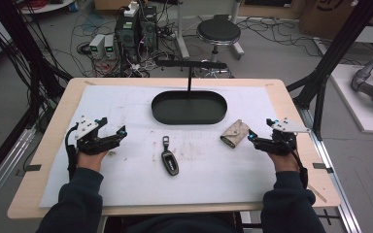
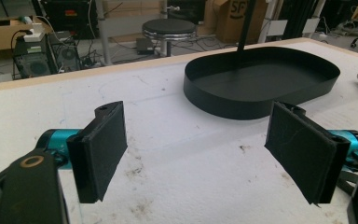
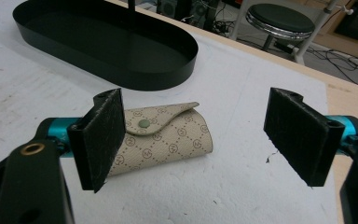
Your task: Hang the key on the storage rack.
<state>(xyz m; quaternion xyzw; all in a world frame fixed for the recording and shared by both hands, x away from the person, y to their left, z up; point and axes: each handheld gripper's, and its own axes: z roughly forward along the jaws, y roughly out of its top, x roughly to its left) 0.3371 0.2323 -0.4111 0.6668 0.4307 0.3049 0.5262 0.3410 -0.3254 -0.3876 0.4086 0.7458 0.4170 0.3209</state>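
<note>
at the left of the high view, the left hand-held gripper (image 1: 119,127) rests low over the white foam-covered tabletop (image 1: 126,179), held by a hand in a dark sleeve. its jaws stand wide apart with nothing between them; in the left gripper view only stained white foam lies between the two black pads (image 2: 103,149), and the black oval metal tray (image 2: 261,84) sits further ahead, to the right.

nearer the middle of the tabletop lies a black and silver car key fob (image 1: 169,160), pointing away from the person, well apart from both grippers. behind it, towards the far edge, sits the black oval metal tray with a thin upright post rising from its far rim.

right of the fob, a beige patterned fabric key pouch with a snap flap (image 1: 235,133) lies flat on the foam, near the tray's right end. the right hand-held gripper (image 1: 253,138) is just beside it, jaws spread wide and gripping nothing. in the right gripper view the pouch (image 3: 168,140) lies just ahead of the open jaws, partly hidden behind the left-hand pad; whether that pad touches it i cannot tell.
</note>
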